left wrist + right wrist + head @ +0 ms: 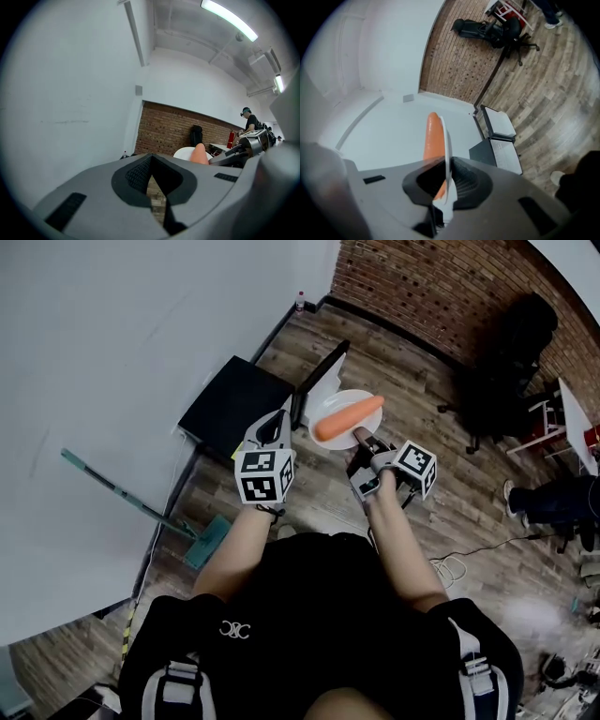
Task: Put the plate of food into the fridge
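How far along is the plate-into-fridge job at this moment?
Done: the fridge has its door open, and the plate with the carrot is picked up.
In hand: the right hand-held gripper is clamped on the plate's rim, holding it in the air by the fridge; the left hand-held gripper carries nothing.
Left: set the plate inside, let go, probably shut the door.

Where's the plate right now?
The plate, with a carrot on it, is mid-frame in the head view. Its near rim is pinched in the right gripper, and it is held up just right of the black fridge.
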The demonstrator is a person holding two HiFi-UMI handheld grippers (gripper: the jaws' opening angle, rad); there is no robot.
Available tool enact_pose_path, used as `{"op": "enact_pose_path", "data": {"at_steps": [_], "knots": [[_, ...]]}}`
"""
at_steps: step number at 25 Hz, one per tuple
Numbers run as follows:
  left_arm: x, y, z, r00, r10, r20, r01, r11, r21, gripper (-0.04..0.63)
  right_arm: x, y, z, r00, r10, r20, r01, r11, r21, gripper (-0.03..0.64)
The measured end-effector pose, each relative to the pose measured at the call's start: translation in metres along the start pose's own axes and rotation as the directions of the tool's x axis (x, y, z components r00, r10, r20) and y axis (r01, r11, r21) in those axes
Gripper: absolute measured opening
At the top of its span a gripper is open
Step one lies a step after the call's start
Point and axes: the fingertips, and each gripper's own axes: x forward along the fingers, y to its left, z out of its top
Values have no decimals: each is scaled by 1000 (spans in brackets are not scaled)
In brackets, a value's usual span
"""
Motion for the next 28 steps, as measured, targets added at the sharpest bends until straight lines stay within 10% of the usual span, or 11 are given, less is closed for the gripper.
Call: {"op": "enact_pose_path", "data": {"at_steps": [17,28], "knots": [[44,30,-28,980,181,-80,-184,982,-41,-3,80,-27,34,980,-52,-190,50,999,-17,38],[136,39,-78,925,346,-154,-364,925,-108,-3,183,-104,105,894,-185,-408,115,975,-190,34]]}}
